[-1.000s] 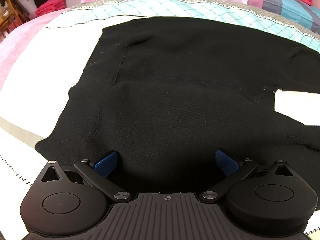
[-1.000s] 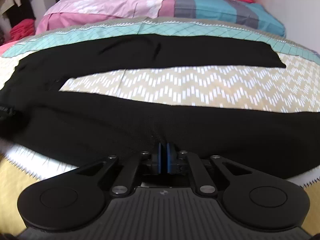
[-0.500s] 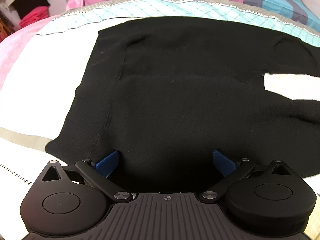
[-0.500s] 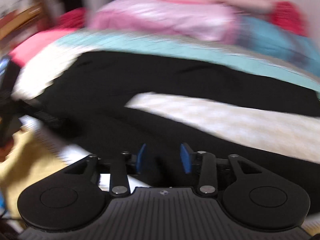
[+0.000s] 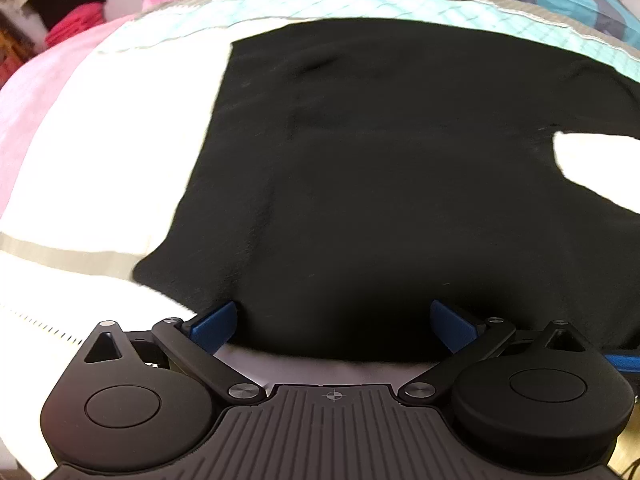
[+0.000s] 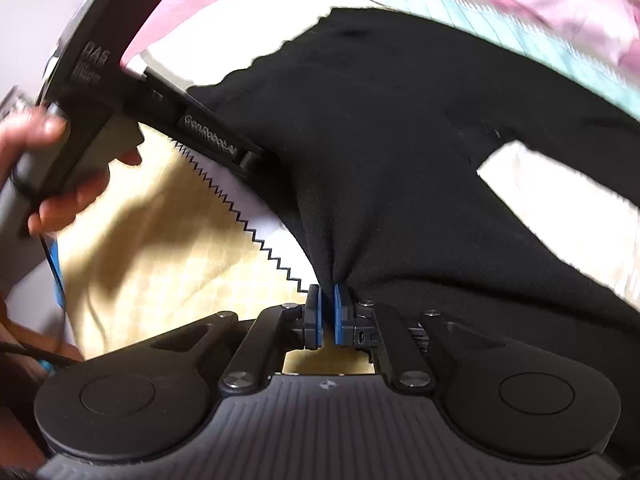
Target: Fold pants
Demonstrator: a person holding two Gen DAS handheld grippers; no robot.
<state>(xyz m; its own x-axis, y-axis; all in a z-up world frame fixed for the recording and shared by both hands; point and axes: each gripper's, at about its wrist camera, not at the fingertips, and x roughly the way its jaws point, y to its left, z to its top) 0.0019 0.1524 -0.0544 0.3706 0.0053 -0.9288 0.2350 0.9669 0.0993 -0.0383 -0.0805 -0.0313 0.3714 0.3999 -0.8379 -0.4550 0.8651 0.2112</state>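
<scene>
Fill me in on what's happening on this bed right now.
A person is folding black pants spread across a patterned bedspread, with a handheld gripper in each hand. The right gripper is shut on a bunched pinch of the fabric at the near edge. The left gripper is open, its blue pads either side of the cloth near the waist end, not pressing it. The person's hand holds that left tool. No fold is finished yet; both legs lie apart.

Bare bedspread (image 5: 100, 152) (left of pants (image 5: 380, 180))
</scene>
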